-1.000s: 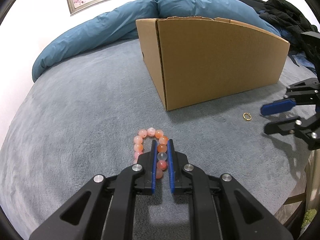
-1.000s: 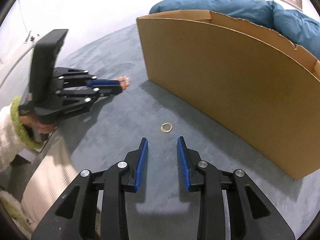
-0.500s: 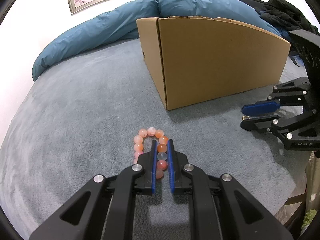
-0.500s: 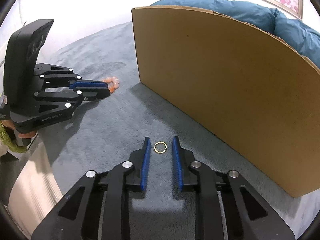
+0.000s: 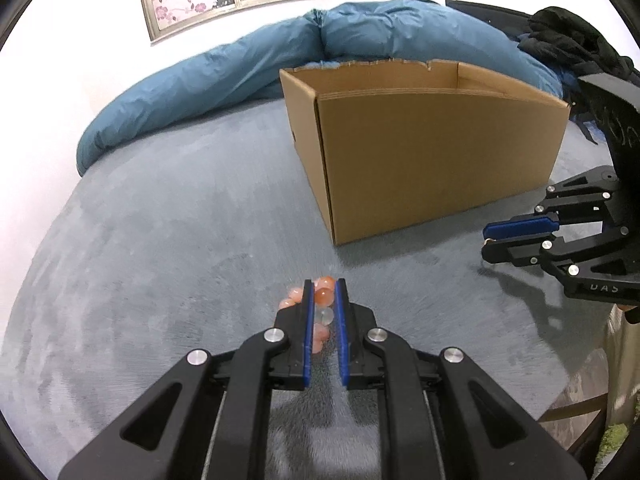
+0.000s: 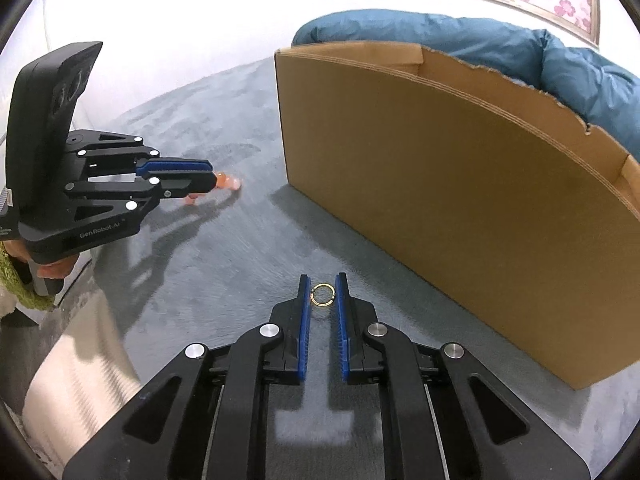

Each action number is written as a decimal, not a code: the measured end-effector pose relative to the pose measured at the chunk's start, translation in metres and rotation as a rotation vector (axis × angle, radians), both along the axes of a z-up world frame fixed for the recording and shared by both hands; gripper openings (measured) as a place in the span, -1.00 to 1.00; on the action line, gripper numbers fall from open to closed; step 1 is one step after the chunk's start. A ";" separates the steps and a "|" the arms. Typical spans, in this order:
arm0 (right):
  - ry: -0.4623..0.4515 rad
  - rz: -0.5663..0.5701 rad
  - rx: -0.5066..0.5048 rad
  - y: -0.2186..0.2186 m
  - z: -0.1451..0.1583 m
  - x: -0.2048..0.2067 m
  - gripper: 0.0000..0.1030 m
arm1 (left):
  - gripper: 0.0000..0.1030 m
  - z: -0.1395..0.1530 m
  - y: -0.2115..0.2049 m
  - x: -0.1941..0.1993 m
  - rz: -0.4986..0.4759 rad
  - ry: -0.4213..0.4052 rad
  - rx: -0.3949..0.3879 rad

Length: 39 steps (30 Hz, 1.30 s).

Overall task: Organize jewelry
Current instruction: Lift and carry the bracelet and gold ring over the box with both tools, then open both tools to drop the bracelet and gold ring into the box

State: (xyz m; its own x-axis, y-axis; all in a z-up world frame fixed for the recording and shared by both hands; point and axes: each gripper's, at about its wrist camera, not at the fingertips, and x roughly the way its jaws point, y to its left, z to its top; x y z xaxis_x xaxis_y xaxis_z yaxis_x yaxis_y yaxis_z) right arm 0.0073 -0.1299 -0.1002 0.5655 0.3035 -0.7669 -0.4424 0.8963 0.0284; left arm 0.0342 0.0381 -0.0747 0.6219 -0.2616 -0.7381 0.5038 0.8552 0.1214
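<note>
On the grey bedcover (image 5: 168, 240), beside the cardboard box (image 5: 420, 152), both of my tools are engaged. My left gripper (image 5: 323, 292) is clamped on the orange bead bracelet (image 5: 323, 297), which a second ago lay flat as a loop and now hangs bunched between the pads, lifted clear of the cover (its shadow falls apart from it in the right wrist view). My right gripper (image 6: 323, 294), open wide and short of the target a second ago, has come forward and narrowed its jaws around the small gold ring (image 6: 322, 294); the ring sits between the pads near their tips, though whether it is pinched yet I cannot tell. By my reading, one pick is done and the second nearly so; the box is the likely destination.
</note>
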 end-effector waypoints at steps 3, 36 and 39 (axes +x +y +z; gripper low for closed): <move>-0.027 -0.006 0.008 -0.006 0.013 -0.009 -0.81 | -0.82 0.013 0.003 -0.005 0.008 -0.010 -0.019; 0.290 -0.103 0.020 -0.127 0.066 0.130 -0.80 | -0.82 0.054 -0.124 0.145 -0.054 0.167 0.040; 0.347 -0.114 0.029 -0.129 0.055 0.138 -0.80 | -0.81 0.043 -0.125 0.153 -0.035 0.208 0.066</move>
State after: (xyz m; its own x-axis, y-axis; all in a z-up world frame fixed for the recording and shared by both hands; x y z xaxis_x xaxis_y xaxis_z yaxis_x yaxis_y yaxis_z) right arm 0.1457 -0.2593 -0.0451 0.3044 0.2783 -0.9110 -0.2995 0.9358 0.1858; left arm 0.1869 -0.0871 -0.0320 0.4458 -0.2275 -0.8657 0.5534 0.8302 0.0669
